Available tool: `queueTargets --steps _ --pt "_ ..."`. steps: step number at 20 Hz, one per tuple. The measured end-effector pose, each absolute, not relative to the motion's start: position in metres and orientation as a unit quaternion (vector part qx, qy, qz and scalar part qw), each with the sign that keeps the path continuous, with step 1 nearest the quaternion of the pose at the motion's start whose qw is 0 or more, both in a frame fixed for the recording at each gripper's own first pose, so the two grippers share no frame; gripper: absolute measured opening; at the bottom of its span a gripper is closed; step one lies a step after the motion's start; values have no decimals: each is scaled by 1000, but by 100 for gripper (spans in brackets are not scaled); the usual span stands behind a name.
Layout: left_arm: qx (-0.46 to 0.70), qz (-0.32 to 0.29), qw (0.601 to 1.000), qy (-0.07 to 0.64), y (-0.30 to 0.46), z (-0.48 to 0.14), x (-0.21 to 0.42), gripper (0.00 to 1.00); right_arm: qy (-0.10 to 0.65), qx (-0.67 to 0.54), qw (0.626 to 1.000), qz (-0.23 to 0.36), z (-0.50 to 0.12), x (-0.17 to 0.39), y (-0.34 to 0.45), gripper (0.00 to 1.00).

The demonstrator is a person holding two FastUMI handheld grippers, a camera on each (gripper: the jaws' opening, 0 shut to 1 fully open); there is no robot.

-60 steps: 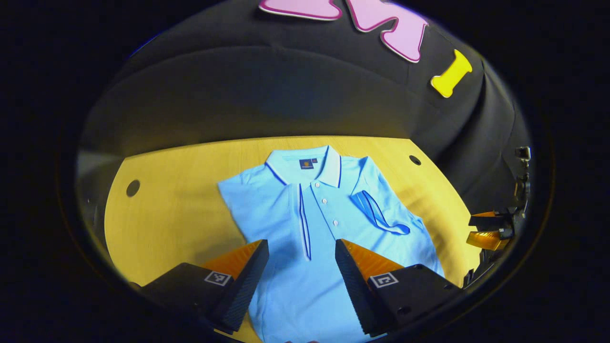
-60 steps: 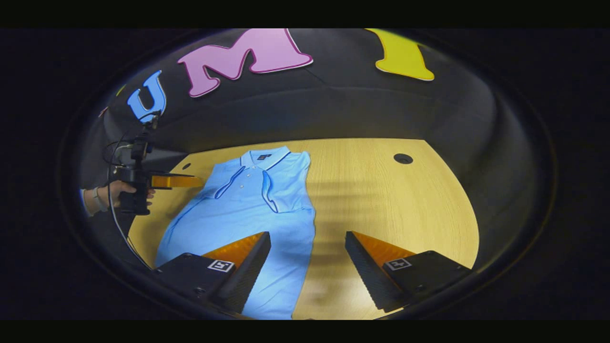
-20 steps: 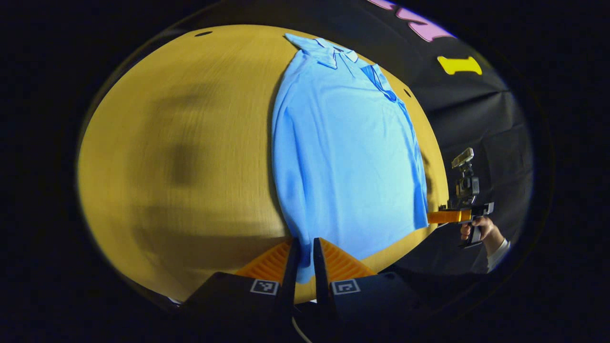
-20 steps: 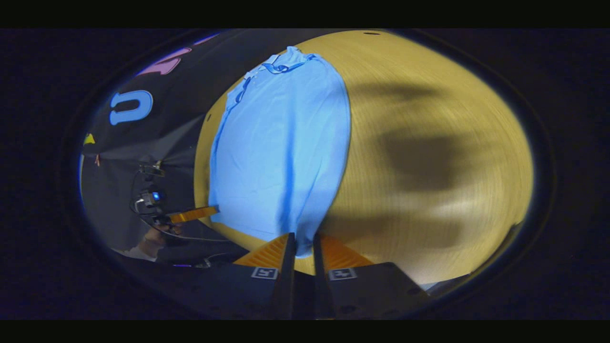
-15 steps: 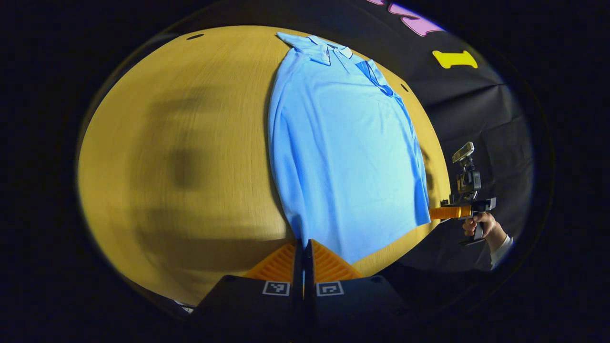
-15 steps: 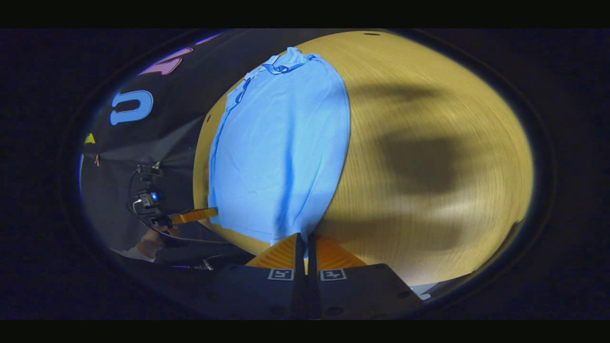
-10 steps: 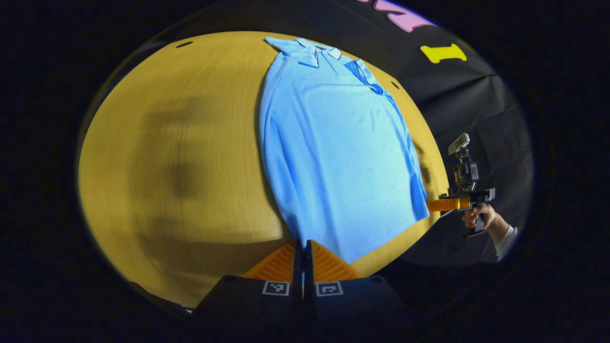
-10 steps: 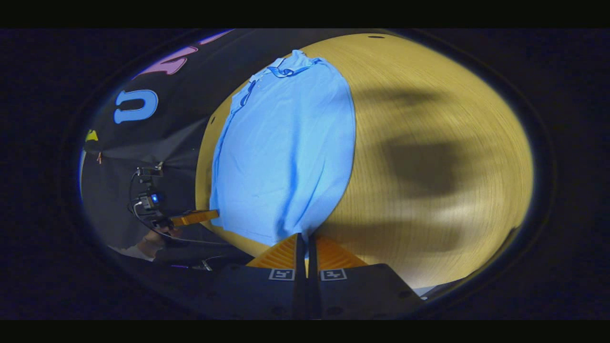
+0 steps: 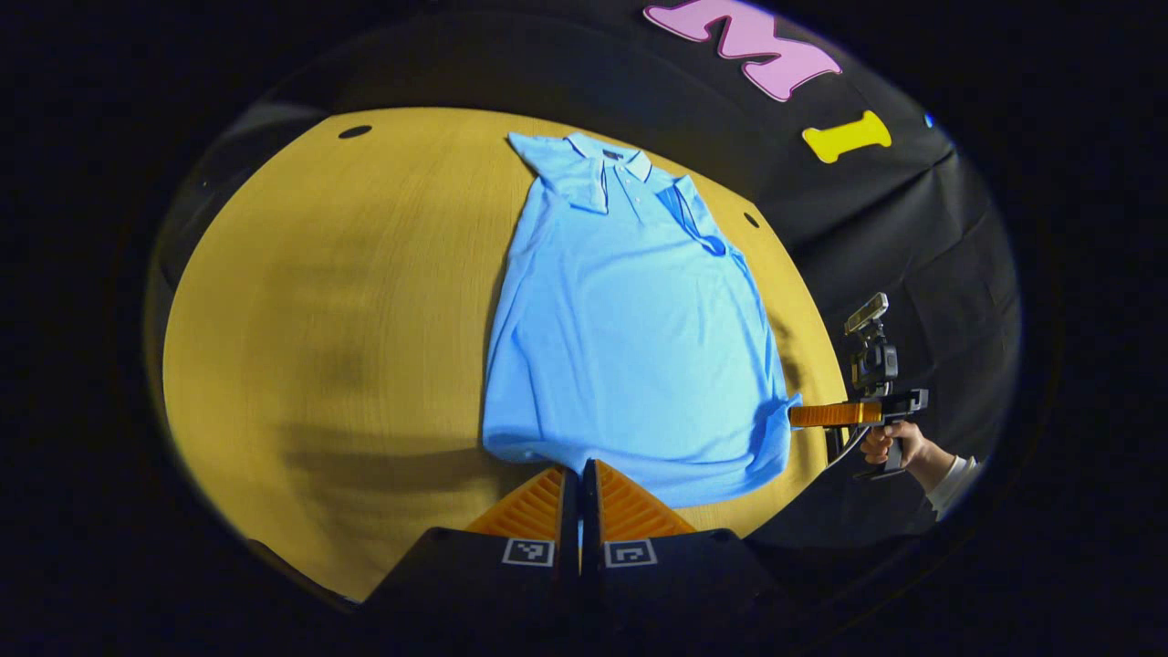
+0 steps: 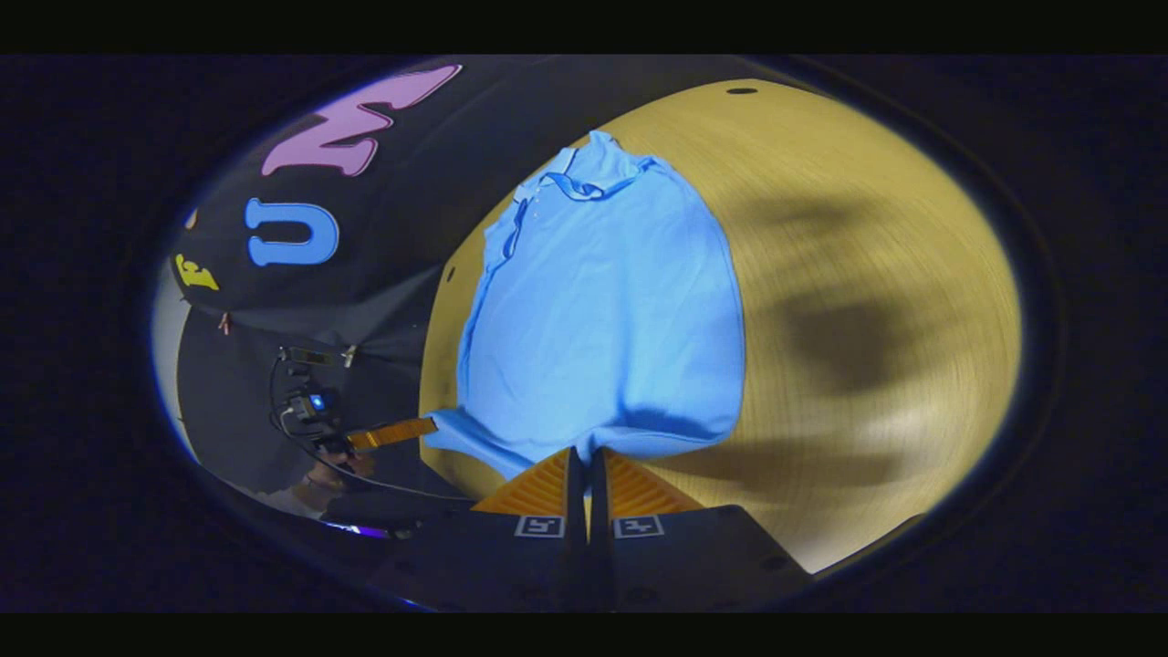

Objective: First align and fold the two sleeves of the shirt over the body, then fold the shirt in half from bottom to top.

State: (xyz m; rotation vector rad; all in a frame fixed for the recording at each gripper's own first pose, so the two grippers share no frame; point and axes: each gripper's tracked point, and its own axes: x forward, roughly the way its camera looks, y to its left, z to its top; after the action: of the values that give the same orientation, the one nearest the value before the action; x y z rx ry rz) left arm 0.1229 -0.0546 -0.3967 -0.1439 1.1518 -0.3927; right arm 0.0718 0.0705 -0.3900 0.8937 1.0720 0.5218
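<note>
Light-blue polo shirt lies front-up on the round yellow wooden table, collar at the far side, hem toward you. Your left gripper has its fingers pressed together on the hem's near-left corner. Your right gripper is likewise clamped on the hem at the opposite corner. The cloth caught between each pair of fingers is hidden by the fingers themselves.

From the left gripper view, your right gripper shows side-on at the shirt's right corner, with your hand and a white cuff behind it. From the right gripper view, your left gripper meets the other corner; the hand holding it is dim and hard to make out.

Hem edge rises off the table between the two grippers, casting a shadow beneath it. Both sleeves are folded in over the body, with dark-blue trim visible on the right one. Small buttons near the collar are barely resolvable. Two dark round holes sit in the tabletop, well apart from the shirt. Blurred shadows cross the bare wood.
</note>
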Motion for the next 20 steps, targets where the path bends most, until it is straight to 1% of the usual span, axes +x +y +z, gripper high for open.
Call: queueTargets --steps 1,6,7,8,9,10,11,12,14,16,17,18,19,20 --pt "-68 -185 825 530 -58 -390 132 6 475 410 741 240 -382 83 67 4" --pt "-72 -175 856 481 -65 -361 192 6 418 417 769 245 -344 143 51 4" --pt "-71 -171 861 473 -64 -356 205 6 408 416 774 246 -337 157 48 9" --pt "-69 -168 867 465 -65 -352 217 6 398 413 781 247 -332 170 47 9" --pt "-68 -167 871 458 -67 -347 229 6 388 411 786 250 -326 182 45 4" --pt "-66 -163 875 450 -68 -344 243 6 381 409 789 253 -320 196 43 4" --pt "-66 -163 880 441 -70 -340 258 6 373 403 796 255 -316 211 41 5" --pt "-67 -161 884 433 -73 -336 271 6 366 399 801 257 -313 228 40 0" --pt "-62 -156 893 418 -75 -328 302 6 349 392 811 259 -304 264 36 0" --pt "-26 -147 899 412 -71 -329 333 6 333 391 818 259 -297 303 35 4" --pt "-15 -145 903 404 -72 -326 349 1 328 378 826 259 -297 321 34 4" --pt "-17 -145 906 397 -78 -323 365 10 322 360 836 261 -299 339 34 4" --pt "-20 -142 909 390 -82 -320 383 5 317 349 841 266 -296 356 33 0" --pt "-20 -133 914 384 -82 -320 402 6 311 344 844 271 -293 375 34 0"
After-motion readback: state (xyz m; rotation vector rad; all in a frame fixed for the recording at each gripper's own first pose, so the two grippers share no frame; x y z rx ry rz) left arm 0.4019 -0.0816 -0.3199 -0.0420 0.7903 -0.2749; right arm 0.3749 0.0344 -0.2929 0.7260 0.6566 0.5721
